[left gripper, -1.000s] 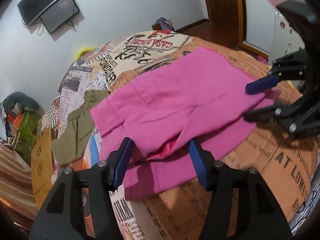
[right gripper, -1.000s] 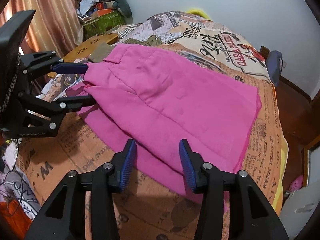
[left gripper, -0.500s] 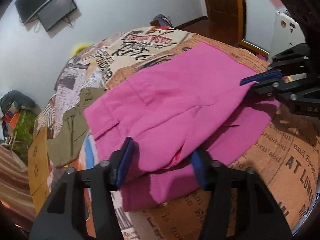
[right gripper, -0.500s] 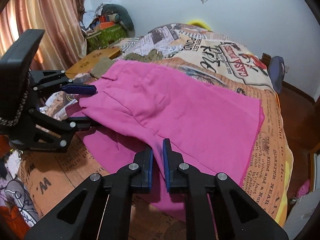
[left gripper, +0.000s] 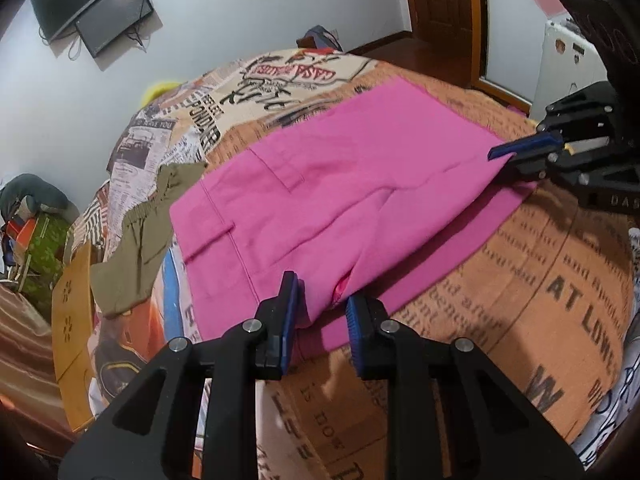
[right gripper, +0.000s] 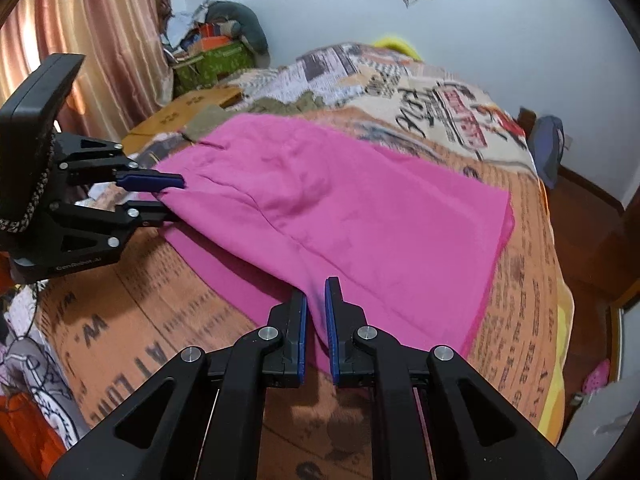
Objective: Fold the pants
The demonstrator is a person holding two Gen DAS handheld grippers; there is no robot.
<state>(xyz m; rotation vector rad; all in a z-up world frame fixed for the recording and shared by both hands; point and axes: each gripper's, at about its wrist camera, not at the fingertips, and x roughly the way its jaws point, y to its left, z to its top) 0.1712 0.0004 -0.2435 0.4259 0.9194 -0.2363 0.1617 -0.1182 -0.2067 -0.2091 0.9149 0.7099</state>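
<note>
Pink pants (left gripper: 344, 184) lie spread on the bed, folded lengthwise with one leg over the other; they also show in the right wrist view (right gripper: 352, 216). My left gripper (left gripper: 322, 300) has its jaws partly closed around the near crotch edge of the top layer, with a gap still between them. It appears in the right wrist view (right gripper: 168, 198) at the left. My right gripper (right gripper: 316, 304) is shut on the near edge of the top leg. It shows in the left wrist view (left gripper: 516, 156) at the right.
An olive garment (left gripper: 136, 240) lies beside the waistband. The bed cover (left gripper: 560, 292) has newspaper print. A cardboard box (left gripper: 70, 320) sits at the bed's side. A wall monitor (left gripper: 104, 20), clutter by the curtain (right gripper: 216, 52) and a wooden floor (right gripper: 592, 240) surround the bed.
My right gripper closed on the top leg's edge and lifted it slightly. My left gripper's jaws narrowed around the crotch edge of the pants.
</note>
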